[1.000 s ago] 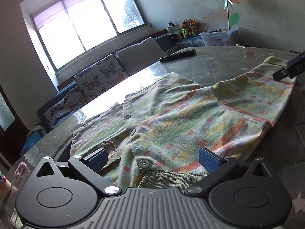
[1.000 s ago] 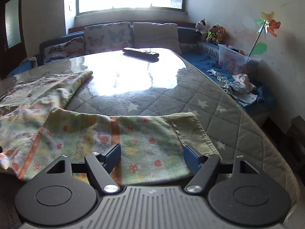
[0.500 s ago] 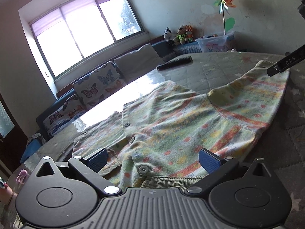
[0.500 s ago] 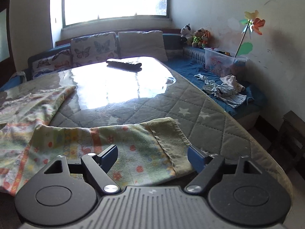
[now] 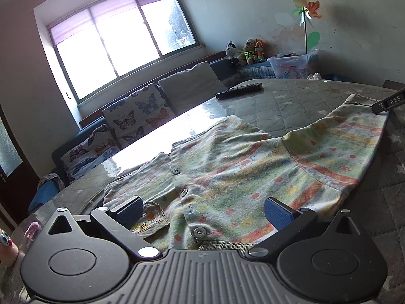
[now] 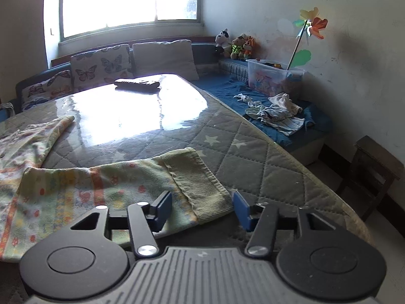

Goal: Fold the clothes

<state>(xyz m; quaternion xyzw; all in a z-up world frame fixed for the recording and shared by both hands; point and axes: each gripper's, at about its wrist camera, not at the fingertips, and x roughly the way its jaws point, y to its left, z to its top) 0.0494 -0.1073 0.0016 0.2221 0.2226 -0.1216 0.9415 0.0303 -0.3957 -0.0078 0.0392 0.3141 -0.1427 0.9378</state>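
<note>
Ribbed cuff (image 6: 200, 185) lies between the closing right hand-held gripper (image 6: 202, 209) pads, contact unclear; left hand-held gripper (image 5: 202, 212) gapes.

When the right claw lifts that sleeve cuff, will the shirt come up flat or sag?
Probably sag: the shirt looks soft and already wrinkles on the table. The ribbed cuff seems thicker, so it may grip well. It looks light.
</note>
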